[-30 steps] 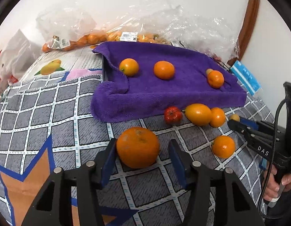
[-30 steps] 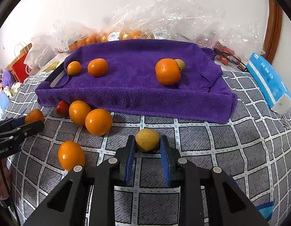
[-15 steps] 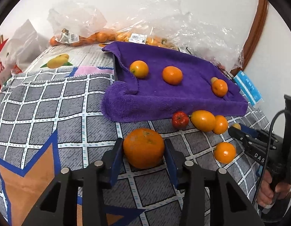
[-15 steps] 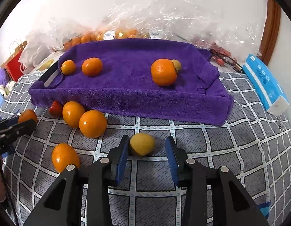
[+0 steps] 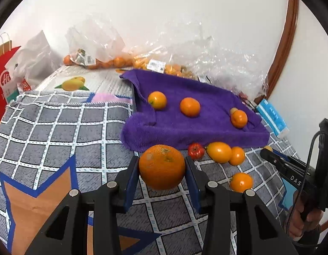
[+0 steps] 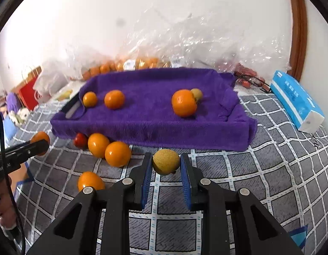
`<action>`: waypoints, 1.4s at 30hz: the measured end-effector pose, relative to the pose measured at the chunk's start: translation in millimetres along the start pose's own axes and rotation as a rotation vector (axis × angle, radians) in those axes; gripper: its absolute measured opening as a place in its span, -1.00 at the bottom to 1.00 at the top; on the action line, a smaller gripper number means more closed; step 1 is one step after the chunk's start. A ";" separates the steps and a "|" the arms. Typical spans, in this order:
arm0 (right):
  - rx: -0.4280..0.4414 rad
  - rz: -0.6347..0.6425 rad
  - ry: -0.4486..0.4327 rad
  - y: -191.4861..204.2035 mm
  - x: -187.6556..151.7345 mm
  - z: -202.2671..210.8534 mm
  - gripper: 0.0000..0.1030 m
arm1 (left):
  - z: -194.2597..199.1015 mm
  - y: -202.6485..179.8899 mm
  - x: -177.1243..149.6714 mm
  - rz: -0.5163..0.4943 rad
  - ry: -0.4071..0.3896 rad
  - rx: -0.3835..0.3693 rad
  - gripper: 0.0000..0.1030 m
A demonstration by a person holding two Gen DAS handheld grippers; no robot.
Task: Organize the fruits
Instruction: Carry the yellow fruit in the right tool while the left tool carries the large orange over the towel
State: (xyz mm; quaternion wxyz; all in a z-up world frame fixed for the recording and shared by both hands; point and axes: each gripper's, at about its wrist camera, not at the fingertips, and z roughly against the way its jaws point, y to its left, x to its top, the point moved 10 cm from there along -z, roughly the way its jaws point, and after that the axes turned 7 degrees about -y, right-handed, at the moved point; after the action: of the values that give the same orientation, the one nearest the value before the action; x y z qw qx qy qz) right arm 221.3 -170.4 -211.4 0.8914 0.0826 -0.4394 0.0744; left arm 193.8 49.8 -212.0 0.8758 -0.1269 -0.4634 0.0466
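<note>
**Fruits: one in each grip**

Large orange (image 5: 161,166) clamped in left hand-held gripper (image 5: 162,170), just in front of purple towel (image 5: 206,114). Small yellow-green fruit (image 6: 166,162) pinched in right hand-held gripper (image 6: 166,167). Four fruits on the towel; loose oranges and red tomato (image 5: 196,150) on the checked cloth (image 5: 57,131) beside it.

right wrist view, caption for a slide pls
Right gripper clamps a small yellow-green fruit before the purple towel-lined tray holding oranges.

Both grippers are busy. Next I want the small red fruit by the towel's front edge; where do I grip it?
Grip the small red fruit across its round middle, from above. The purple towel blocks it behind and the yellow-orange oval fruit crowds one side, so level approaches look tight.
</note>
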 end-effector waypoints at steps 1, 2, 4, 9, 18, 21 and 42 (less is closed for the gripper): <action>-0.001 -0.003 -0.008 -0.5 0.9 1.8 -0.49 | 1.0 0.2 1.5 0.001 -0.009 0.003 -0.23; -0.003 -0.006 -0.020 -1.1 2.4 3.9 -0.49 | 2.9 0.3 3.6 0.002 -0.026 0.008 -0.23; -0.011 -0.008 -0.035 -1.4 4.2 6.8 -0.49 | 6.4 0.6 6.2 0.002 -0.049 0.013 -0.23; -0.017 0.003 -0.085 0.9 9.4 15.9 -0.49 | 7.3 2.8 8.5 0.011 -0.065 0.022 -0.23; -0.044 0.035 -0.153 3.4 15.8 28.7 -0.49 | 19.9 2.1 17.8 -0.004 -0.150 0.057 -0.23; -0.057 0.023 -0.168 -0.1 17.2 32.0 -0.49 | 22.6 4.4 20.4 -0.002 -0.170 0.075 -0.23; -0.062 -0.048 -0.245 -11.4 26.0 44.3 -0.49 | 36.3 -0.6 27.9 -0.005 -0.227 0.056 -0.23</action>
State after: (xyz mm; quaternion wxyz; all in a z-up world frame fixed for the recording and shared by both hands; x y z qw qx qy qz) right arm 205.0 -189.5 -165.1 0.8346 0.0738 -0.5451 0.0287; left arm 179.7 61.3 -169.9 0.8209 -0.0952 -0.5585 0.0711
